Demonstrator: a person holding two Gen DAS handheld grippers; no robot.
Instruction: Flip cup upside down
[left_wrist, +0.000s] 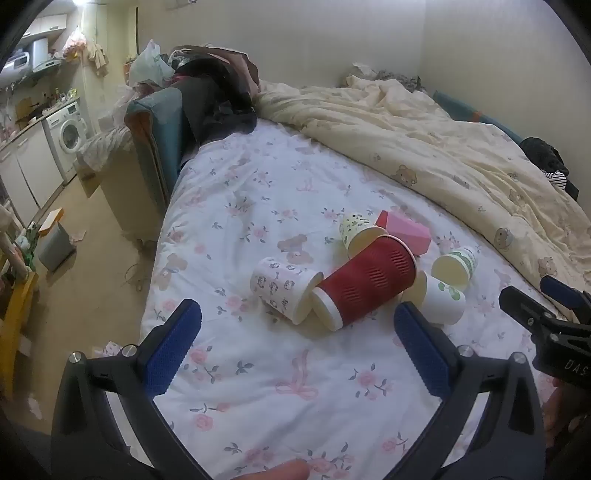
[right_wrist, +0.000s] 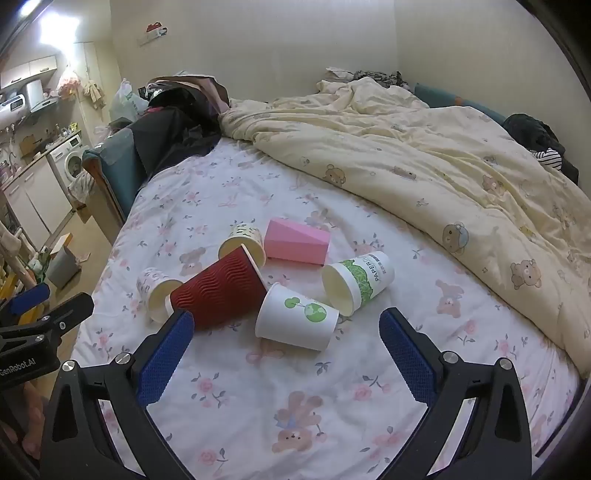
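Observation:
Several paper cups lie on their sides in a cluster on the floral bed sheet (left_wrist: 258, 192). A large red ribbed cup (left_wrist: 365, 282) (right_wrist: 221, 291) lies in the middle. A white patterned cup (left_wrist: 286, 290) (right_wrist: 155, 291) lies to its left. A white cup with a green globe print (right_wrist: 297, 321) (left_wrist: 441, 299) and a green "paper cup" (right_wrist: 360, 282) (left_wrist: 456, 266) lie to its right. A small green-dotted cup (left_wrist: 356, 230) (right_wrist: 243, 242) and a pink faceted cup (right_wrist: 297, 242) (left_wrist: 408, 234) lie behind. My left gripper (left_wrist: 299, 325) and right gripper (right_wrist: 286, 332) are open, empty, just short of the cluster.
A cream bear-print duvet (right_wrist: 424, 158) is bunched over the far and right side of the bed. Dark clothes (left_wrist: 218, 99) pile at the bed's far left corner. The floor, a washing machine (left_wrist: 68, 129) and a grey bin (left_wrist: 55, 245) lie to the left.

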